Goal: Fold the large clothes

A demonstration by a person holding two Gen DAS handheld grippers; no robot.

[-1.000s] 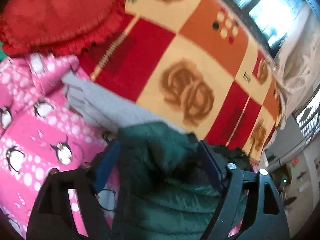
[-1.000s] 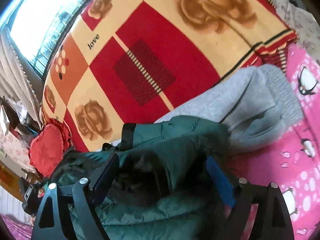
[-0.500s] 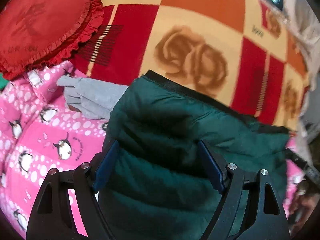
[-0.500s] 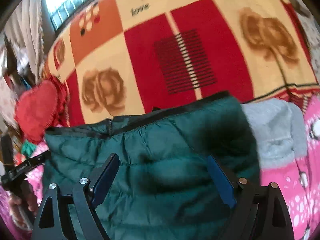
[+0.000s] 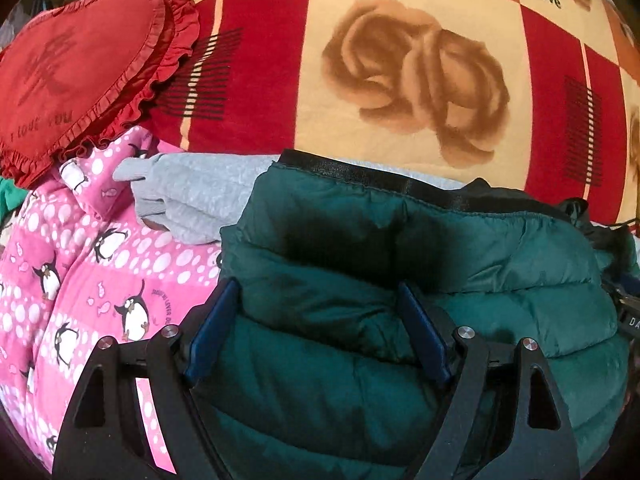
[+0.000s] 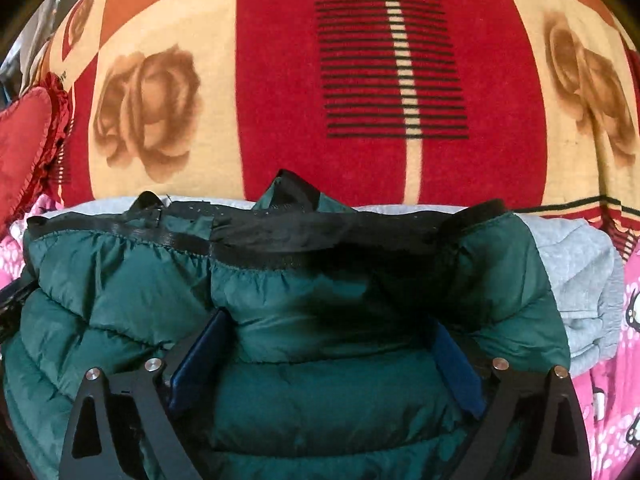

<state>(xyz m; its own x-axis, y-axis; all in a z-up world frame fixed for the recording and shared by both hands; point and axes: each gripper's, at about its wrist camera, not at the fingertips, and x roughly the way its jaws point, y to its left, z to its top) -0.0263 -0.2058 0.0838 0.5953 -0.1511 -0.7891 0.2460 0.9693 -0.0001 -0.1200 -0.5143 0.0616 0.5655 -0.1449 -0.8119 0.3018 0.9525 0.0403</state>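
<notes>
A dark green quilted puffer jacket [image 5: 420, 280] with a black hem band lies on a grey garment [image 5: 200, 196] on the bed. It also fills the lower right wrist view [image 6: 300, 320], hem band toward the far side. My left gripper [image 5: 320, 320] stands wide, its blue pads on either side of a thick bunch of the jacket near its left edge. My right gripper [image 6: 324, 344] stands equally wide around a bunch near the jacket's right side. Whether the pads press the padding is hard to tell.
A red, cream and orange rose-patterned blanket [image 5: 400, 80] covers the bed beyond the jacket. A red heart-shaped frilled cushion [image 5: 80, 68] lies at the far left. Pink penguin-print bedding [image 5: 80, 280] lies left of the jacket and shows at the right edge of the right wrist view [image 6: 624, 360].
The jacket went from a bunched heap to spread flat over the grey garment. Both grippers swung to face the blanket squarely and came lower, with the hem now laid out across the far side.
</notes>
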